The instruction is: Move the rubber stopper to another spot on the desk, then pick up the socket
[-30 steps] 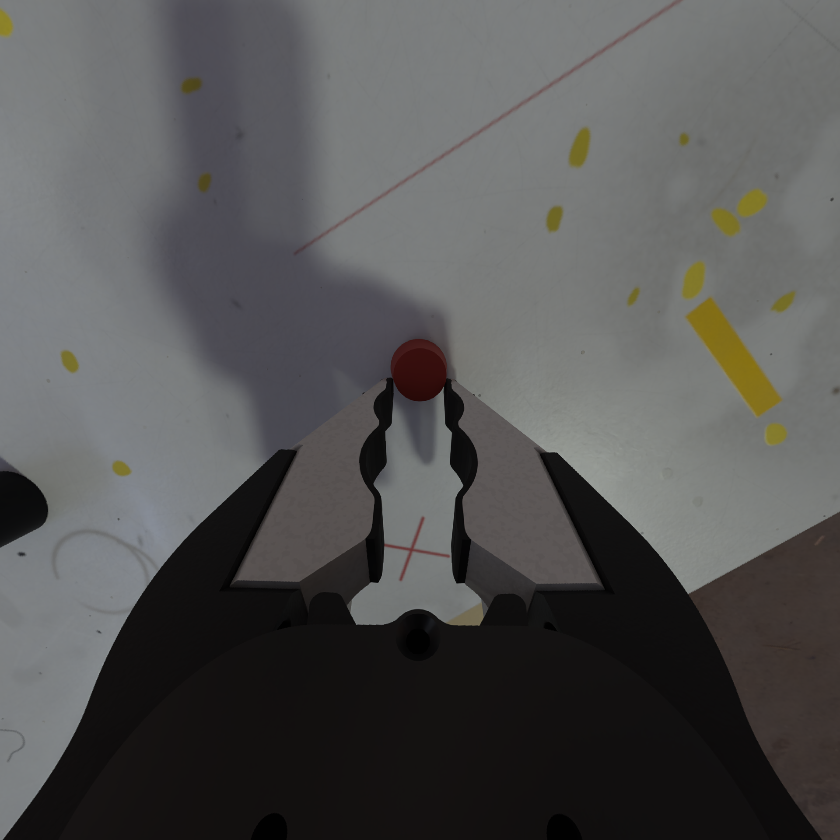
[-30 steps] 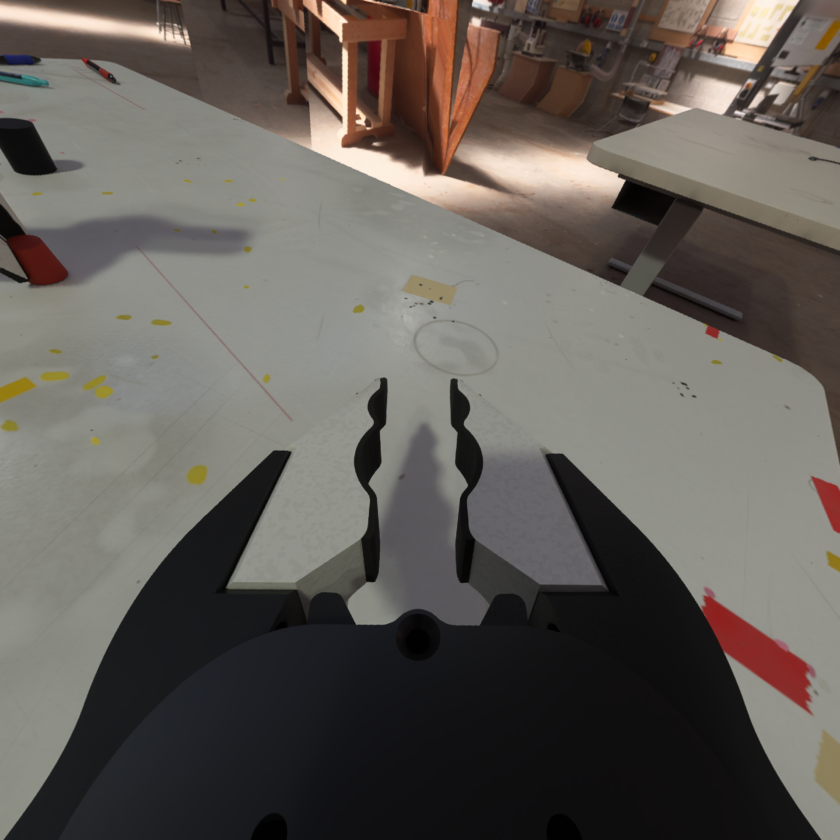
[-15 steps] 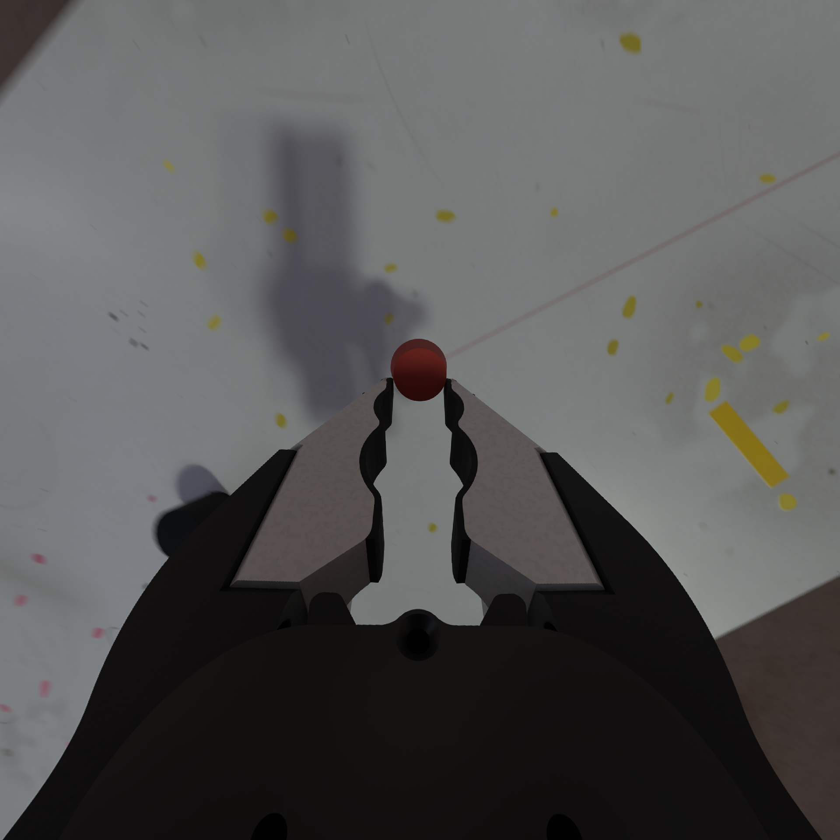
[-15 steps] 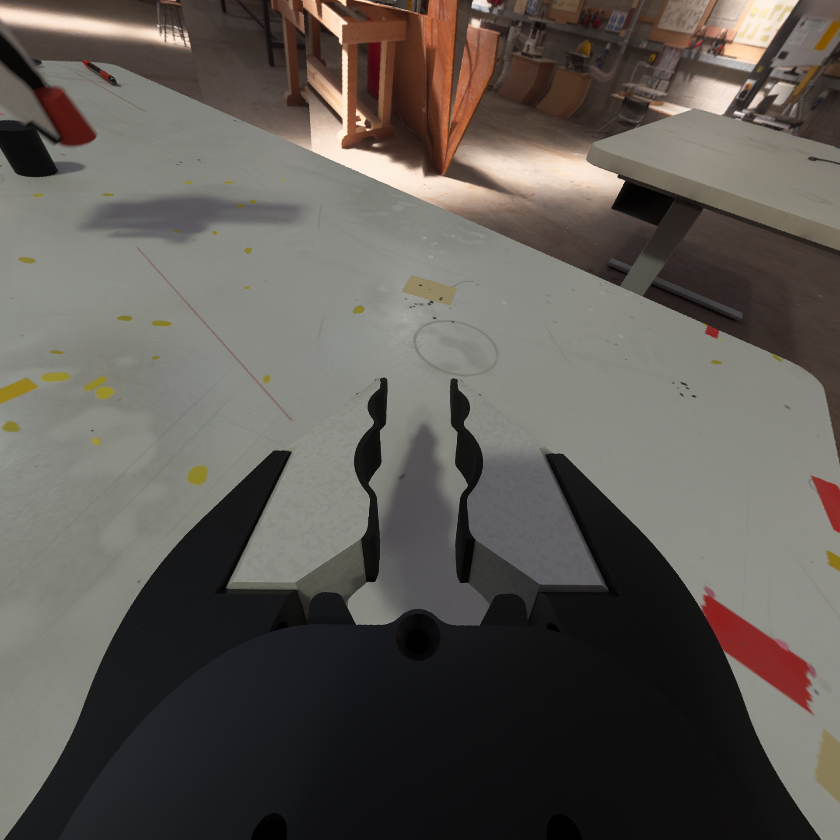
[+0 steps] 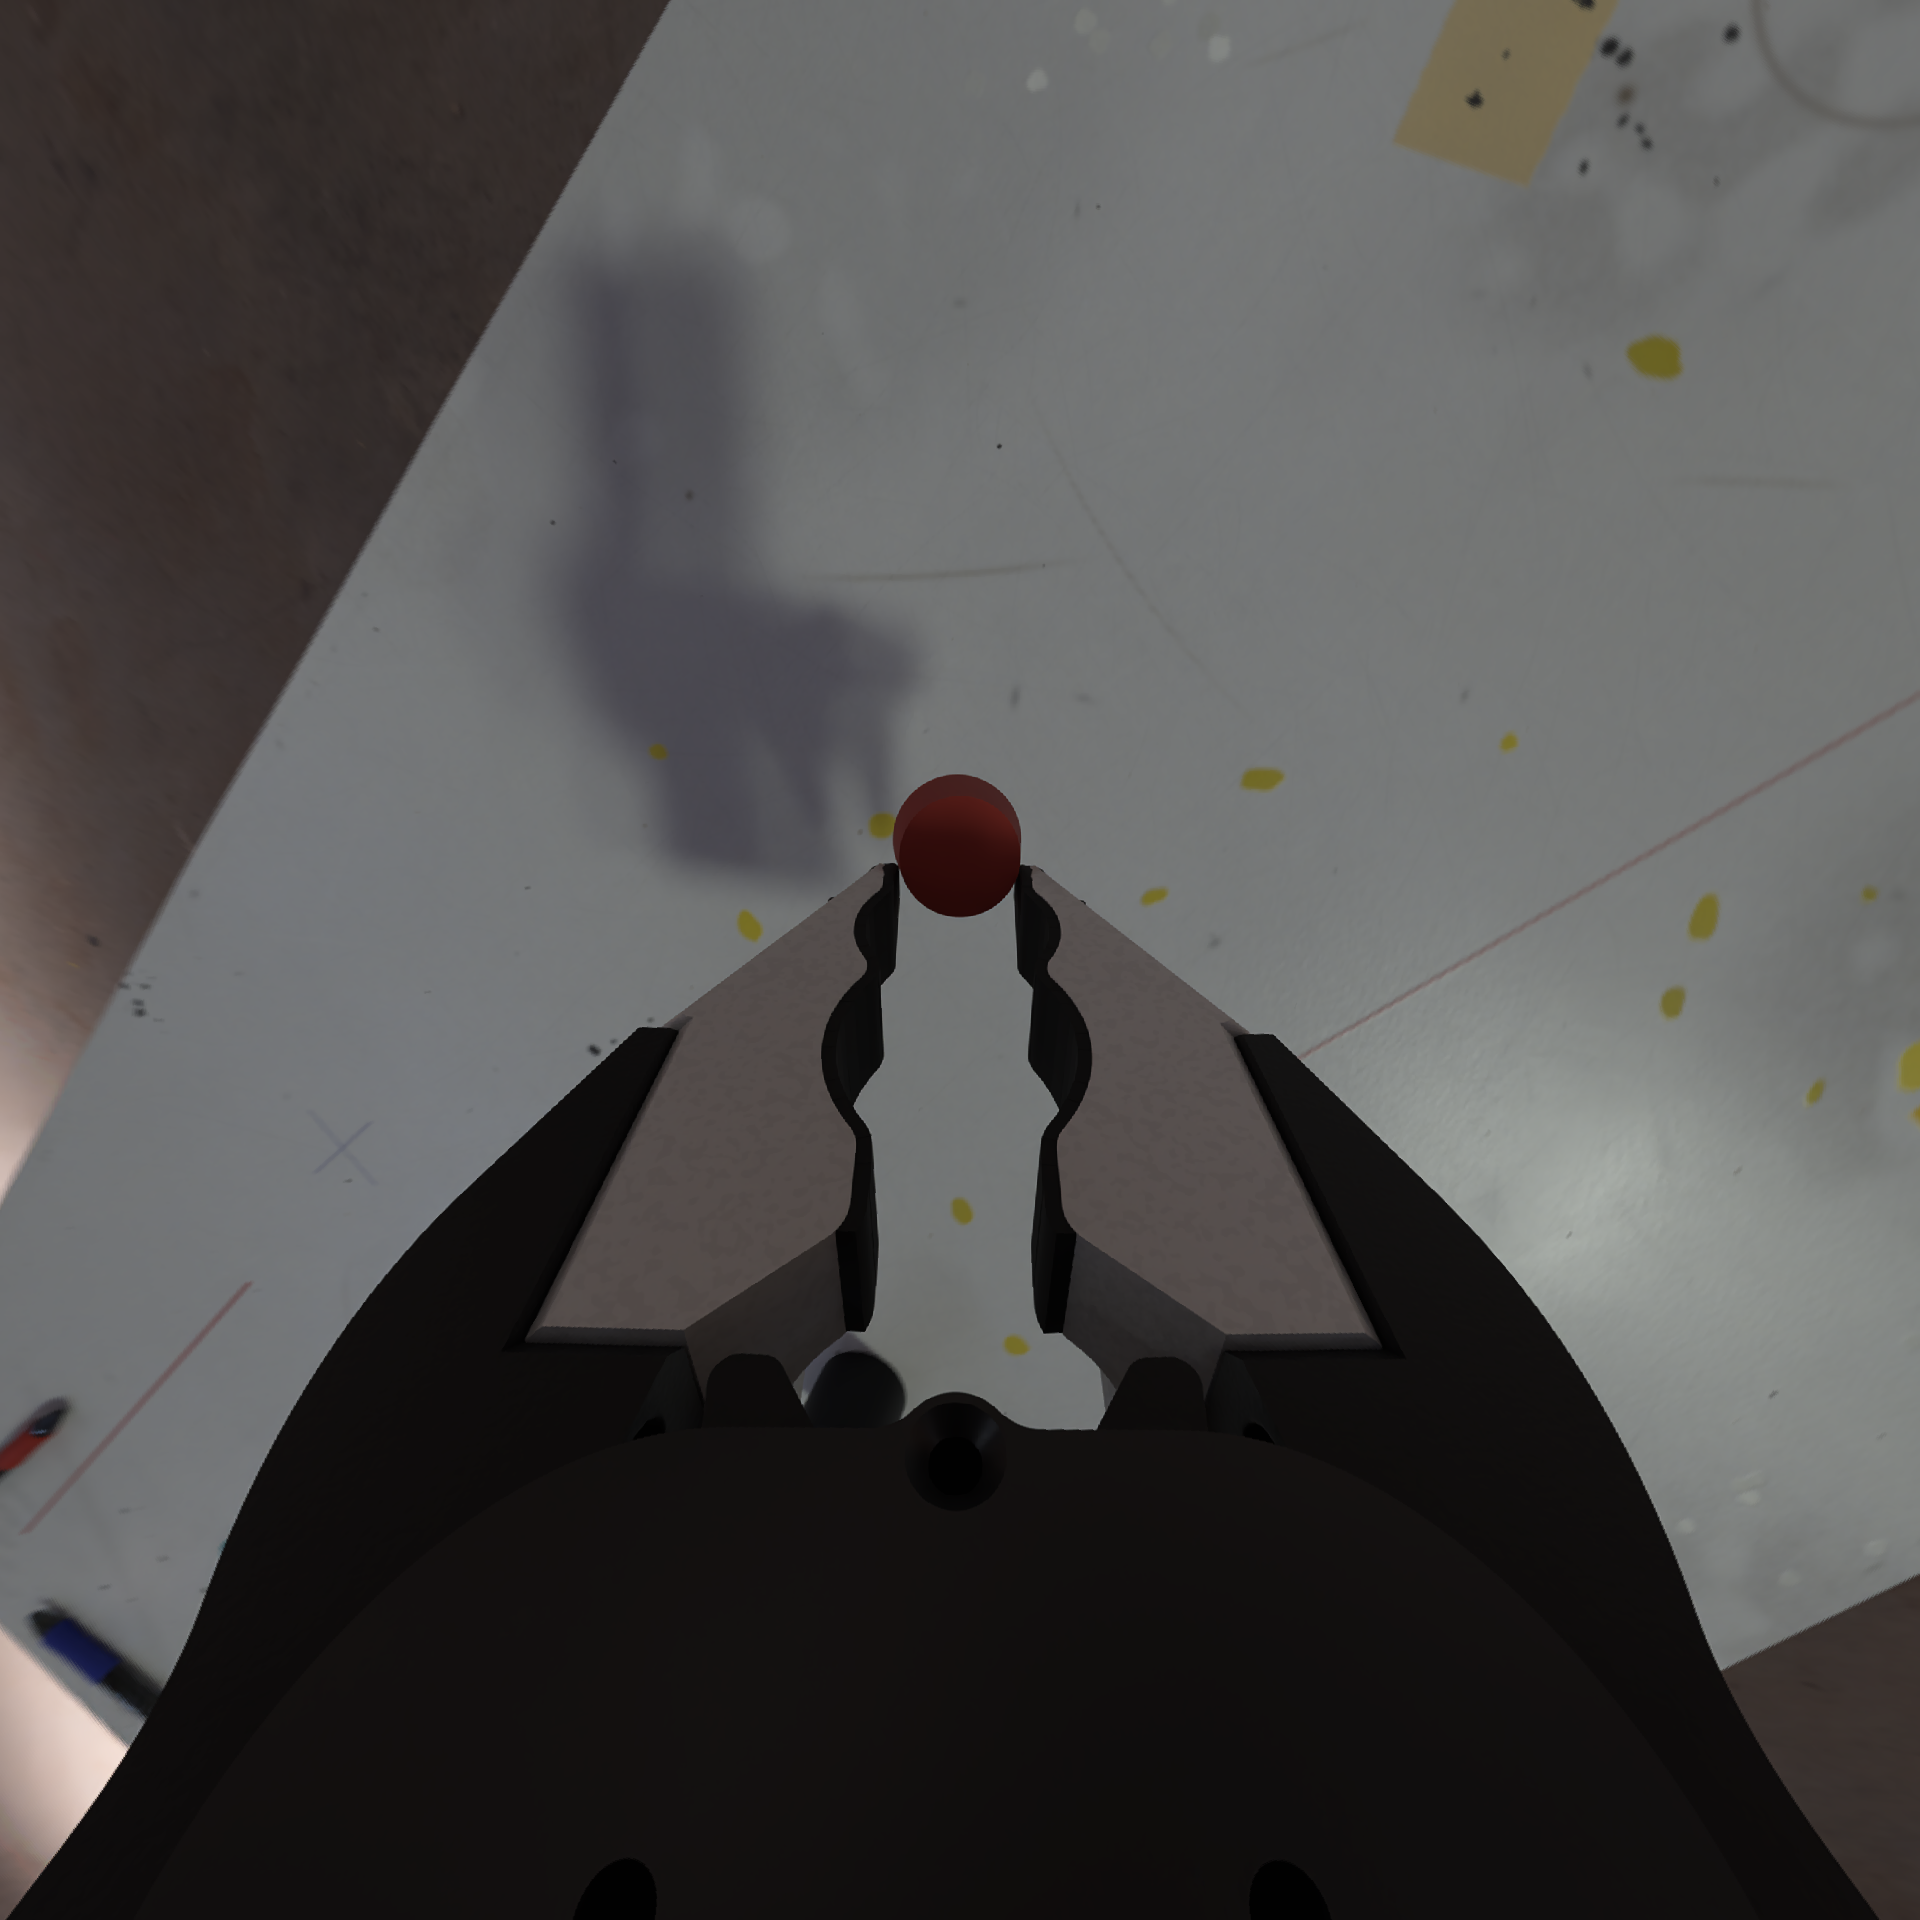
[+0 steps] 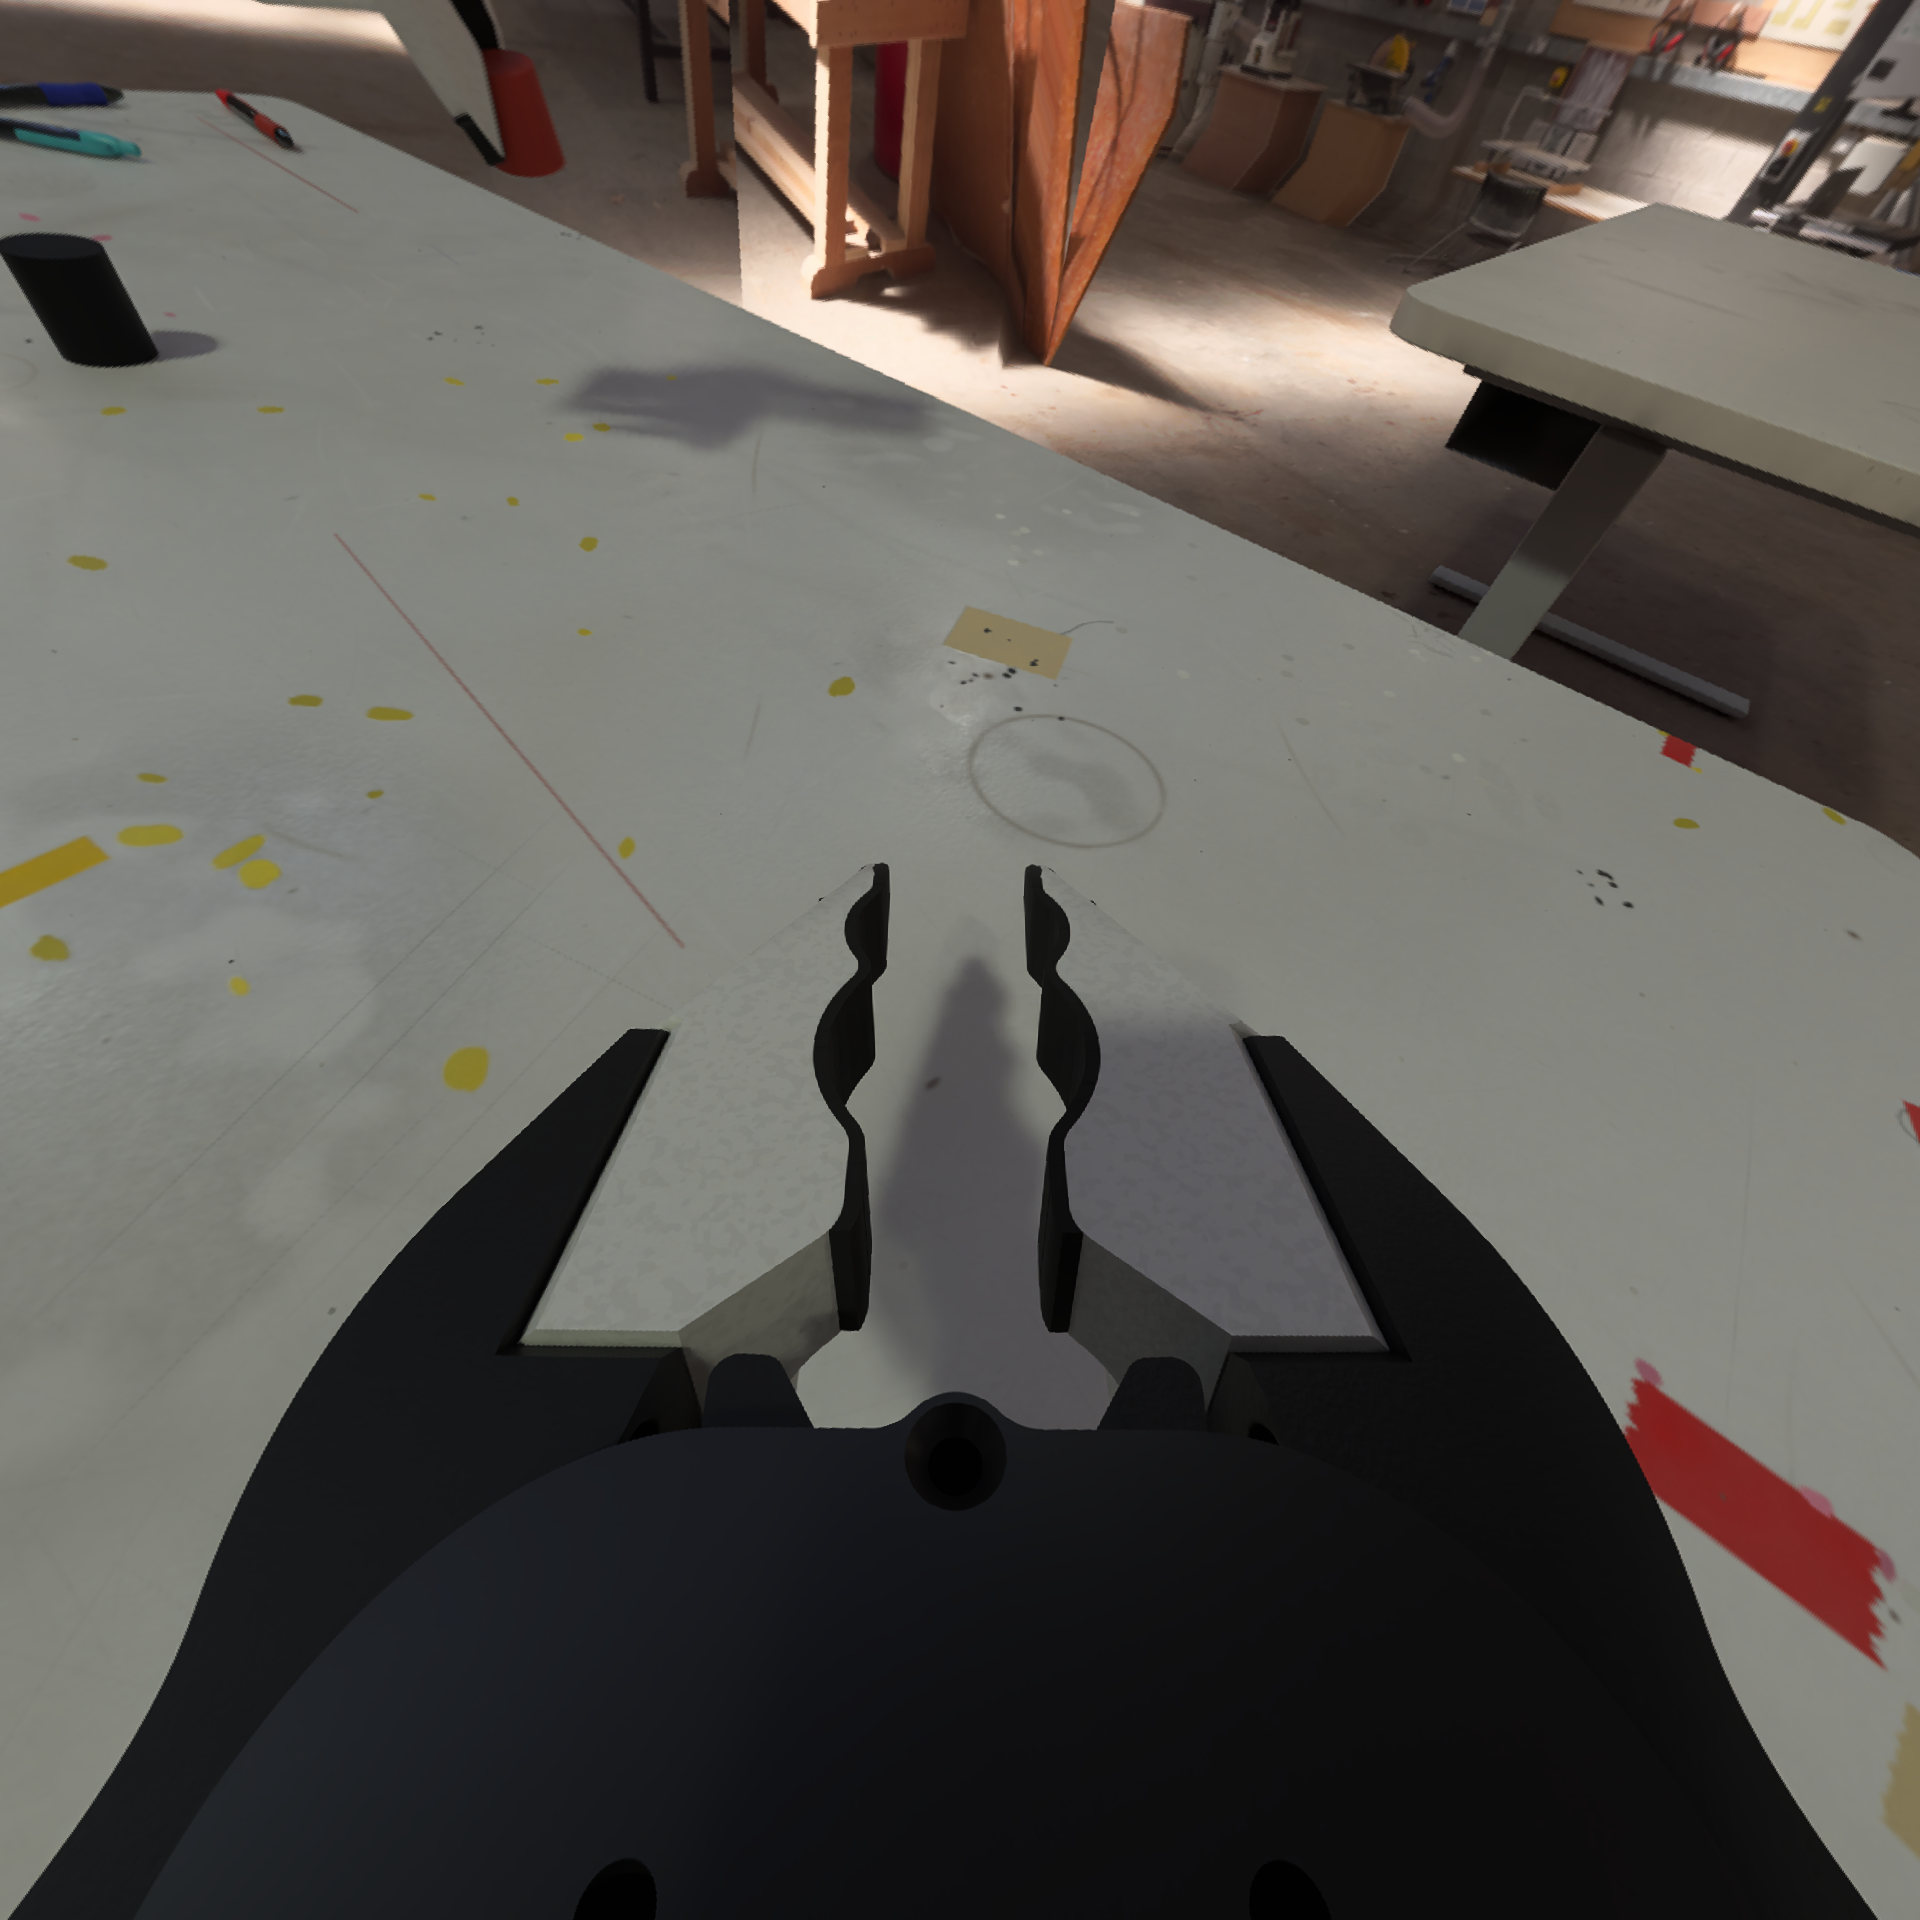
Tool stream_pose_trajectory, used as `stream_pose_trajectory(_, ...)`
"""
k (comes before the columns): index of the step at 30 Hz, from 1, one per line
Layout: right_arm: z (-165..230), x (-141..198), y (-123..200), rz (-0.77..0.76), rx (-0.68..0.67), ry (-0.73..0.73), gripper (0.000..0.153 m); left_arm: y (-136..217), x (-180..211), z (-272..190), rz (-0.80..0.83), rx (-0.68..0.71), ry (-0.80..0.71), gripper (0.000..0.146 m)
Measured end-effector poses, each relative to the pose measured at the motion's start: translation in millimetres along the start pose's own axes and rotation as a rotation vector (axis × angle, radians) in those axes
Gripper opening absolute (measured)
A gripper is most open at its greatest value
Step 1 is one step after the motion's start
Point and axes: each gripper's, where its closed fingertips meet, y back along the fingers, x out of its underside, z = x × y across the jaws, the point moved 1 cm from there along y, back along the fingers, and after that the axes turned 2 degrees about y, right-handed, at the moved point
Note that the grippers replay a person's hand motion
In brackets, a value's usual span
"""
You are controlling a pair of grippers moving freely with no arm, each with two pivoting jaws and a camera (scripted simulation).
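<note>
My left gripper [image 5: 957,871] is shut on the red rubber stopper [image 5: 957,844] and holds it high above the white desk [image 5: 1351,520], looking down. The right wrist view shows the stopper [image 6: 525,114] in that gripper at the top left, well above the desk. The socket is a black cylinder [image 6: 78,301] standing on the desk at the far left of the right wrist view; a dark part of it [image 5: 854,1387] shows behind the left fingers. My right gripper [image 6: 956,883] is open and empty, low over the desk.
Pens lie near the desk's far left corner [image 6: 62,135] and show in the left wrist view [image 5: 88,1657]. The desk edge [image 5: 343,582] runs diagonally close under the left gripper. A tan patch [image 6: 1006,642] marks the desk. Another table [image 6: 1683,332] stands at the right.
My left gripper has risen and moved with the stopper toward the desk's far edge; its shadow has shifted right on the desk. My right gripper has not moved.
</note>
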Motion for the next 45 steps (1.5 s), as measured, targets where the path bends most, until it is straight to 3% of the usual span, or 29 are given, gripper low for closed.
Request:
stream_pose_trajectory(4,2.1,0.7,-1.1,0.011,-0.012,0.012,0.025,-18.7,-7.3,-6.6,0.023,-0.003,0.04,0.022)
stream_pose_trajectory(13,-2.6,0.0,0.3,-0.007,-0.043,-0.065,0.025,-38.2,3.3,-8.7,0.151,-0.155,0.043,0.022)
stream_pose_trajectory(21,1.0,1.0,-1.2,0.008,-0.053,-0.037,0.025,-60.4,3.3,-43.3,0.103,-0.053,0.148,0.022)
stream_pose_trajectory(27,1.0,-0.1,0.0,-0.003,-0.054,-0.037,0.025,-89.1,-9.9,-66.1,0.109,0.033,0.039,0.022)
stream_pose_trajectory(32,0.0,-1.0,1.1,-0.015,-0.054,-0.047,0.025,-98.5,-12.5,-64.3,0.147,0.009,-0.073,0.022)
stream_pose_trajectory(44,0.5,0.0,-0.1,-0.004,-0.061,-0.048,0.025,-96.8,-7.9,-54.1,0.171,-0.026,-0.11,0.022)
stream_pose_trajectory(45,0.5,0.0,-0.1,-0.004,-0.062,-0.049,0.025,-94.7,-7.2,-53.5,0.169,-0.032,-0.106,0.038)
